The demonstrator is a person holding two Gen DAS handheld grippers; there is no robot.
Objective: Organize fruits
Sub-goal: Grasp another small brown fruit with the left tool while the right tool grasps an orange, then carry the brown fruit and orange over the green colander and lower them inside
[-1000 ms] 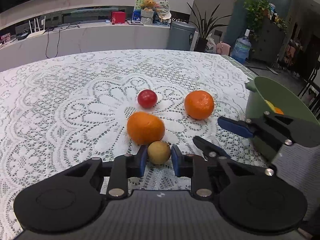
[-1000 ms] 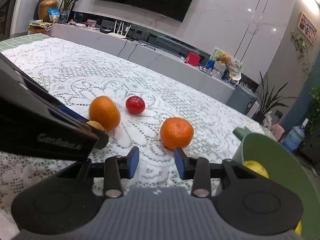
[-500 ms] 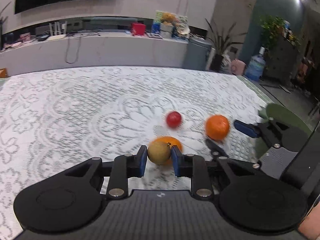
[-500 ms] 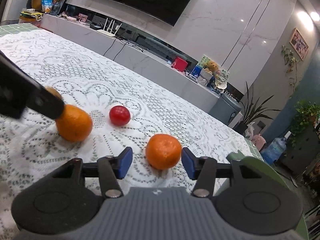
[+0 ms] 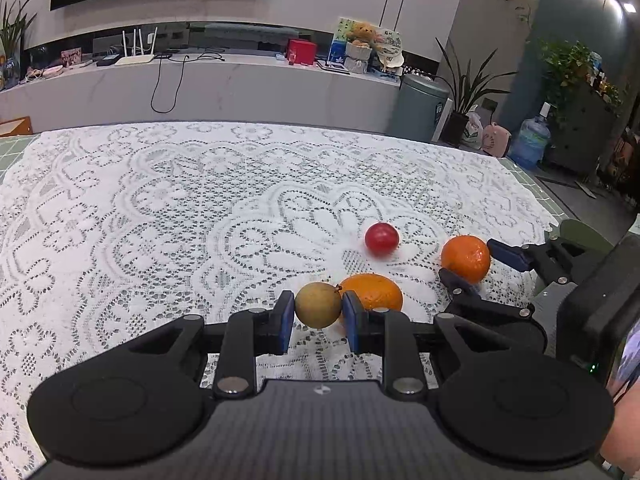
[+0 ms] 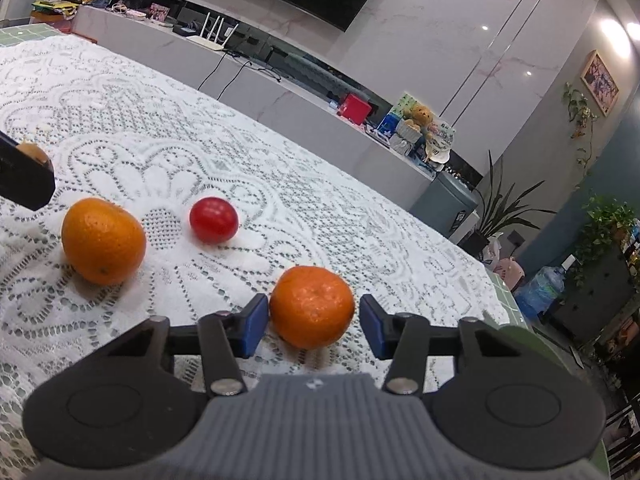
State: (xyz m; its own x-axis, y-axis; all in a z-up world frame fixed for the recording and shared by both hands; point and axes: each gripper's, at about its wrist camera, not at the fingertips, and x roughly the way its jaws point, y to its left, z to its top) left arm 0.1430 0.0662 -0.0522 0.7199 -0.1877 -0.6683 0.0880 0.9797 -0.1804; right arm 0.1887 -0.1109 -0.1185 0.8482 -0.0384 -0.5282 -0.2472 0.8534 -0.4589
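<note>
My left gripper (image 5: pixel 317 311) is shut on a small yellow-green fruit (image 5: pixel 318 304) and holds it just above the lace cloth. Behind it an orange (image 5: pixel 378 296) lies on the cloth, with a red fruit (image 5: pixel 382 238) farther back. To the right, a second orange (image 5: pixel 466 258) sits between the fingers of my right gripper (image 5: pixel 472 263). In the right wrist view the right gripper (image 6: pixel 312 322) straddles that orange (image 6: pixel 312 306); its jaws are closing, and a small gap shows at each blue pad. The other orange (image 6: pixel 103 240) and the red fruit (image 6: pixel 214 220) lie to its left.
A green bowl (image 5: pixel 584 234) stands at the table's right edge, behind the right gripper; a sliver of its rim (image 6: pixel 516 331) shows in the right wrist view. White lace cloth (image 5: pixel 160 220) covers the table. A grey counter with clutter runs along the far wall.
The left gripper has lifted the small fruit off the cloth and drawn back. The right gripper has moved forward around the second orange, with its jaws set wider.
</note>
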